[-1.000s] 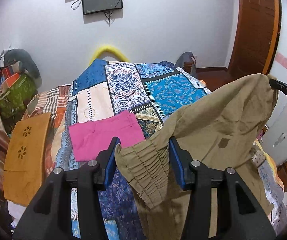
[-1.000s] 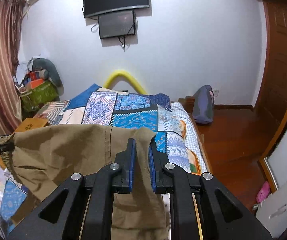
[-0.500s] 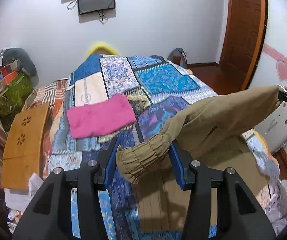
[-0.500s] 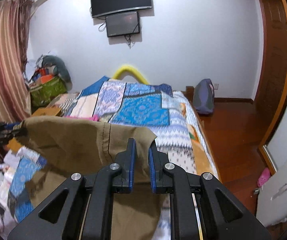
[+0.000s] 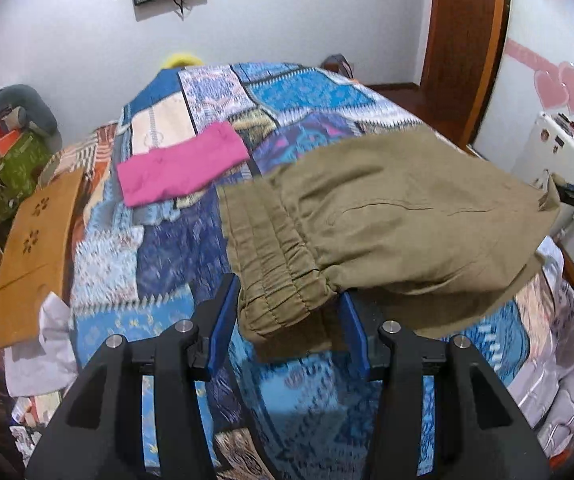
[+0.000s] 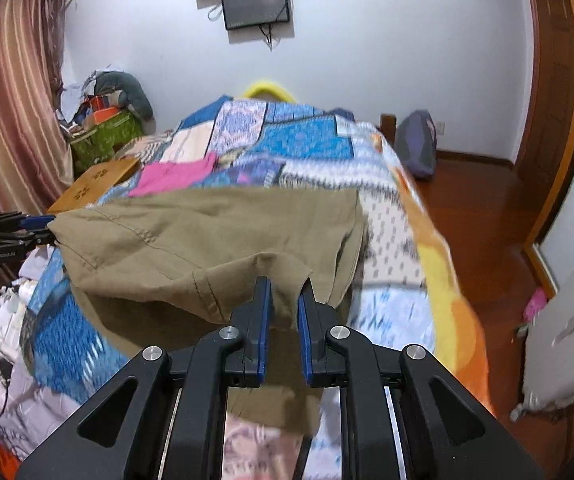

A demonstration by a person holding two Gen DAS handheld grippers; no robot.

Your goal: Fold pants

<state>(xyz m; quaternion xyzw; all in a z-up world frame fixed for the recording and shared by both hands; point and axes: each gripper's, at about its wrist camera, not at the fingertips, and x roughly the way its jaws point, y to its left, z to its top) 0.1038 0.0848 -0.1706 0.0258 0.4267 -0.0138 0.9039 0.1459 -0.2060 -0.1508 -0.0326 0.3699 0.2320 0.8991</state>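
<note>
Khaki pants (image 5: 387, 220) stretched mid-frame above a patchwork bedspread (image 5: 159, 264). Left gripper (image 5: 289, 312) clamps the bunched elastic waistband; right gripper (image 6: 285, 304) pinches a fabric fold, jaws nearly closed (gripper lettering at left edge unreadable).

Patchwork bedspread (image 5: 175, 264) motion-blurred, part hidden beneath khaki pants (image 5: 387, 220); wall screen (image 6: 255, 0) edge-cropped.

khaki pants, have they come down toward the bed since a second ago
Yes. The khaki pants have come down: in the left wrist view they earlier reached up toward the white wall, and now they hang low over the patchwork bedspread, below the pink cloth.
</note>
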